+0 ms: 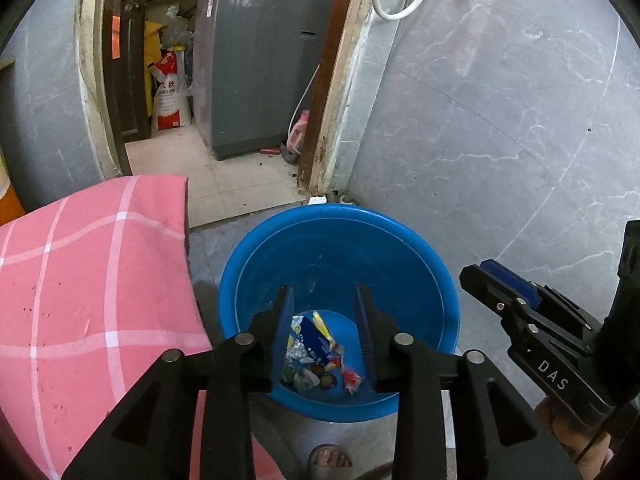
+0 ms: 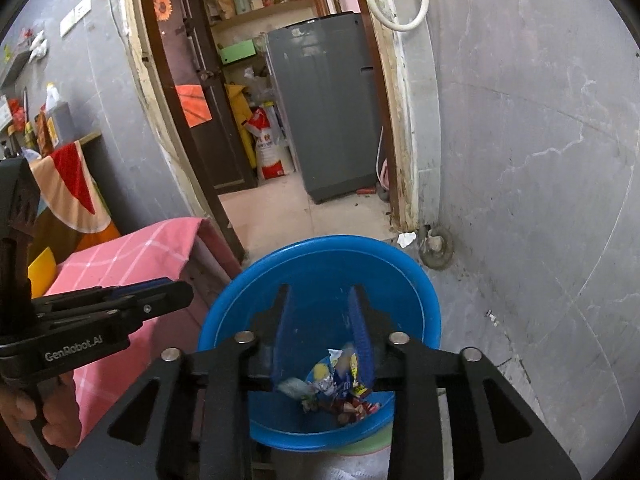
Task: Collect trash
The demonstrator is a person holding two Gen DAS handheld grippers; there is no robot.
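Observation:
A blue bucket (image 1: 340, 210) (image 2: 320, 240) stands on the grey floor below both grippers. Several crumpled snack wrappers (image 1: 316, 360) (image 2: 340, 392) lie at its bottom. A blue and yellow wrapper (image 1: 316, 336) shows loose in the gap of my left gripper (image 1: 324, 300), whose blue pads do not touch it. My right gripper (image 2: 320, 296) also hangs open over the bucket, and blurred wrappers (image 2: 344, 364) sit just below its pads. In each wrist view the other gripper (image 1: 492, 276) (image 2: 176, 288) comes in from the side, held by a hand.
A pink checked cloth (image 1: 92, 280) (image 2: 132, 248) covers a low surface left of the bucket. Behind is a doorway with a grey washing machine (image 1: 264, 64). A white scrap (image 2: 406, 238) and a floor drain (image 2: 436, 248) lie by the door frame. A sandalled foot (image 1: 330, 458) is near.

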